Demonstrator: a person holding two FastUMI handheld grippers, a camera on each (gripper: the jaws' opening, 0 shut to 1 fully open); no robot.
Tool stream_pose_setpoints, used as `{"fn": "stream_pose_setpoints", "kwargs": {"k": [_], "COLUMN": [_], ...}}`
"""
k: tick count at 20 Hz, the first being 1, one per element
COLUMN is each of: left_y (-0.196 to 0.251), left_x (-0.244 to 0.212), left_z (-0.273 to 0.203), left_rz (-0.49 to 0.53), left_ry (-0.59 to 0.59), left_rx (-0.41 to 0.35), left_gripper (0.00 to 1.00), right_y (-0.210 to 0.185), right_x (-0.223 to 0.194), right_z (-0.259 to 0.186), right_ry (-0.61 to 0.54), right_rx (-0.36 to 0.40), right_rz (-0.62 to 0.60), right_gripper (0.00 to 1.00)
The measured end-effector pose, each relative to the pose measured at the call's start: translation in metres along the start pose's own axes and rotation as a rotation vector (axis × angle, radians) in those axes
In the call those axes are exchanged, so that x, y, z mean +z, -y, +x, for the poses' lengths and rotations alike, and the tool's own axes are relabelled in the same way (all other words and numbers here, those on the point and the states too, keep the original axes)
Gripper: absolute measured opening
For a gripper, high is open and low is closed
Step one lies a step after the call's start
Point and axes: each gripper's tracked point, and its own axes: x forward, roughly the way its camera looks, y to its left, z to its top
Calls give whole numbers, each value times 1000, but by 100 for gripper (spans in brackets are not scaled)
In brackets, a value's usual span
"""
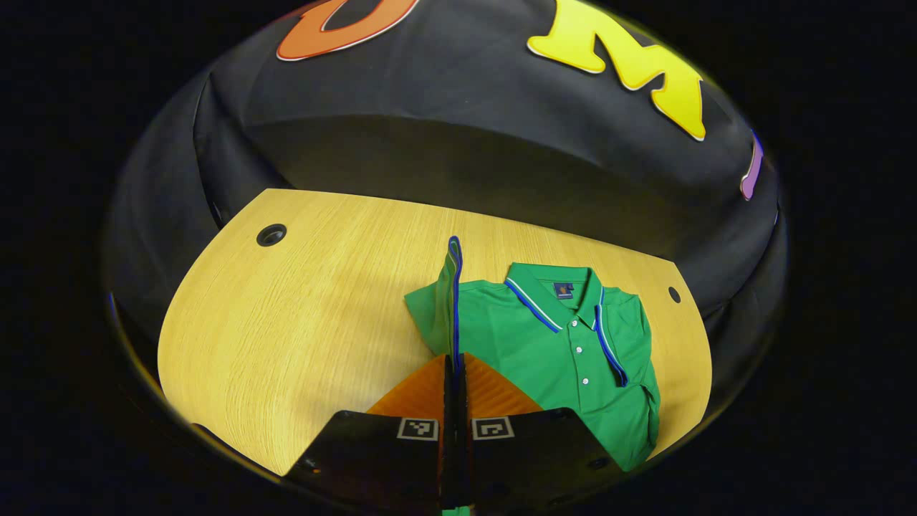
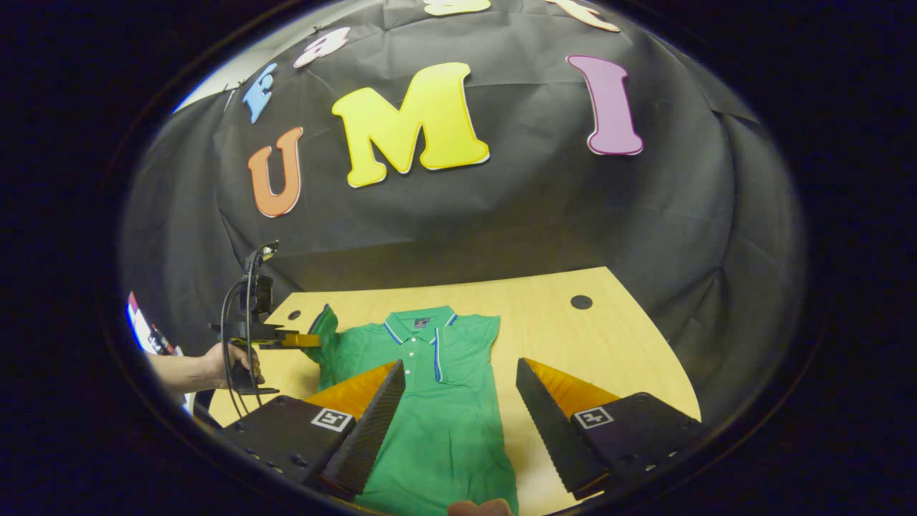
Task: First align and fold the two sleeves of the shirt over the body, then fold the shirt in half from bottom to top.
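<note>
left fingers (image 1: 455, 373) clenched on shirt (image 1: 566, 358) sleeve edge (image 1: 453, 287) (lifted), right fingers (image 2: 458, 401) released above bare table (image 2: 609, 337)

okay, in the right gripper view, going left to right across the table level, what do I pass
Person's hand → left gripper pinching the lifted sleeve → shirt collar → folded-over sleeve → cable hole in the table.
</note>
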Motion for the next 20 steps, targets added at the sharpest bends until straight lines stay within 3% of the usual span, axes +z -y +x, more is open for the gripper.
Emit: {"fn": "stream_pose_setpoints", "kwargs": {"k": [6, 8, 12, 16, 17, 20], "left_y": [73, 91, 122, 123, 119, 100], "left_x": [5, -3, -3, 4, 7, 18], "left_z": [8, 18, 27, 14, 8, -17], "left_rz": [54, 67, 31, 35, 41, 49], "left_ry": [-17, -35, -21, 5, 17, 69], "left_rx": [-73, -79, -138, -131, -123, -92], "left_gripper": [3, 3, 10, 96, 100, 100], "right_y": [23, 31, 44, 48, 45, 33], "right_x": [-8, -10, -10, -9, -8, -8], "right_z": [-21, -28, -37, -37, -36, -31], "right_ry": [5, 12, 16, 17, 20, 15], "right_rx": [-54, -75, -106, -116, -112, -86], "right_rz": [63, 59, 63, 48, 37, -17], "right_gripper": [92, 96, 92, 96, 96, 96]}}
